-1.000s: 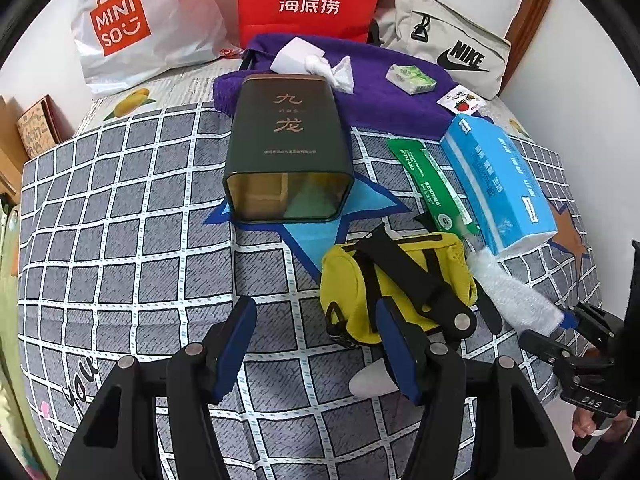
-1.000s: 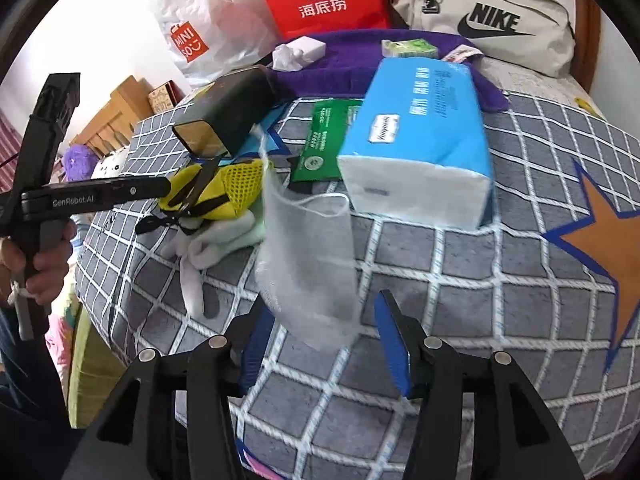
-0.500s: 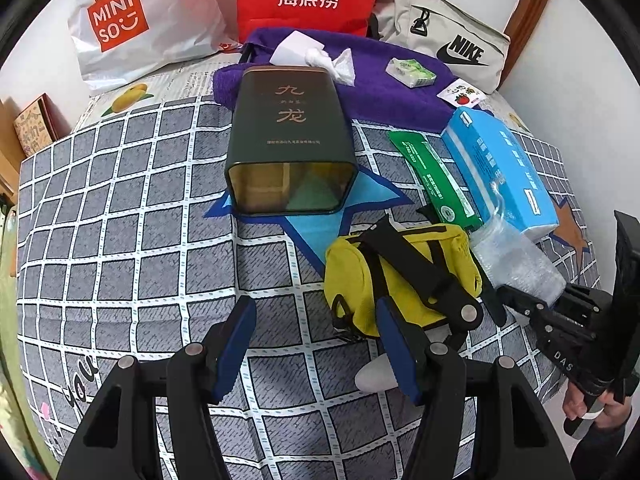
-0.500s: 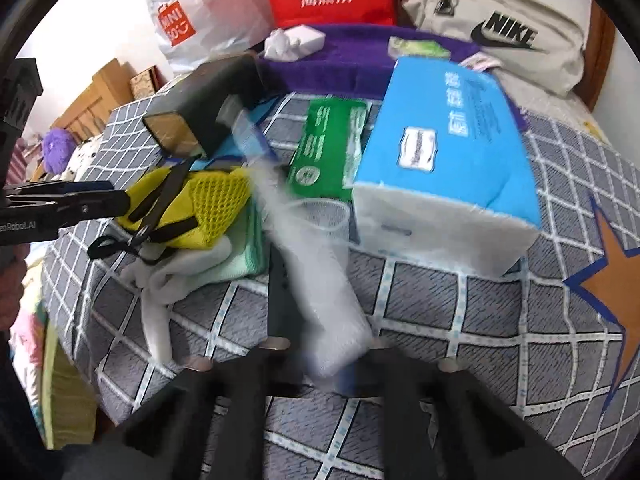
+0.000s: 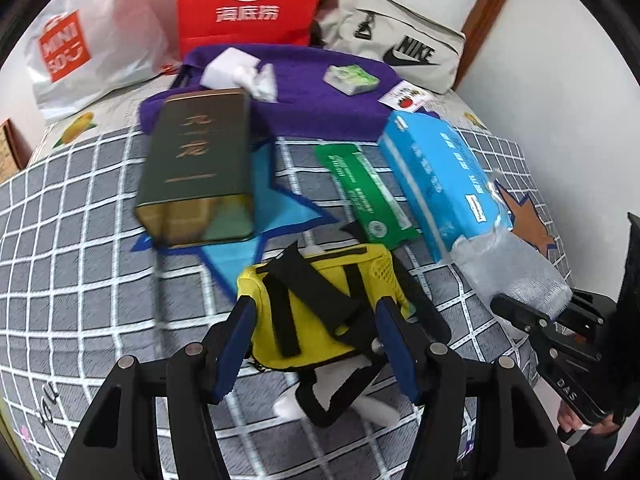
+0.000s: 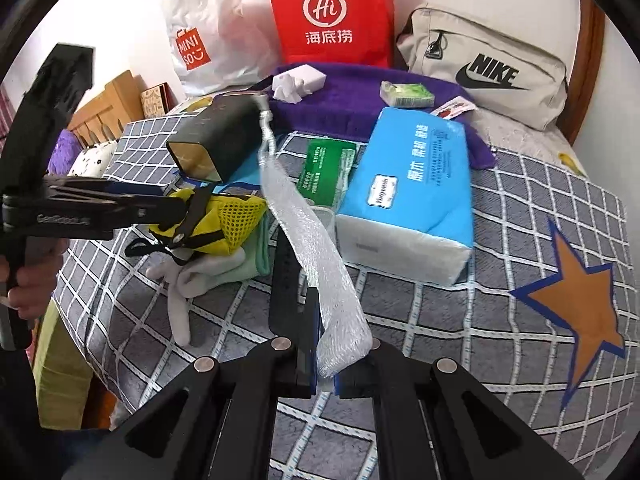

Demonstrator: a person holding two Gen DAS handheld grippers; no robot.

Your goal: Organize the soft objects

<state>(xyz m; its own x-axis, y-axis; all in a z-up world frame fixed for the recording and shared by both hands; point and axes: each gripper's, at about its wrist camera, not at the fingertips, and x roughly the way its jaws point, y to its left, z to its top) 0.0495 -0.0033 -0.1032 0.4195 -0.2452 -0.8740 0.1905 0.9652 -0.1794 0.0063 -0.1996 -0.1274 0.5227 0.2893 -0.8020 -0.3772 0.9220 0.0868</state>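
Right tongs (image 6: 326,376) pressed together, pinching near end of mesh bag (image 6: 316,256); bag raised off bed (image 6: 500,320), beside tissue pack (image 6: 408,196). Light, limp, likely to sag and snag: support far end. Left tongs (image 5: 316,344) spread over yellow pouch (image 5: 320,312), nothing gripped.

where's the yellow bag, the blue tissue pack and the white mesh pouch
yellow bag (image 5: 320,312), left wrist view, on its yellow top face
blue tissue pack (image 6: 416,176), right wrist view, on its blue top
white mesh pouch (image 6: 316,248), right wrist view, mid-length of the netting
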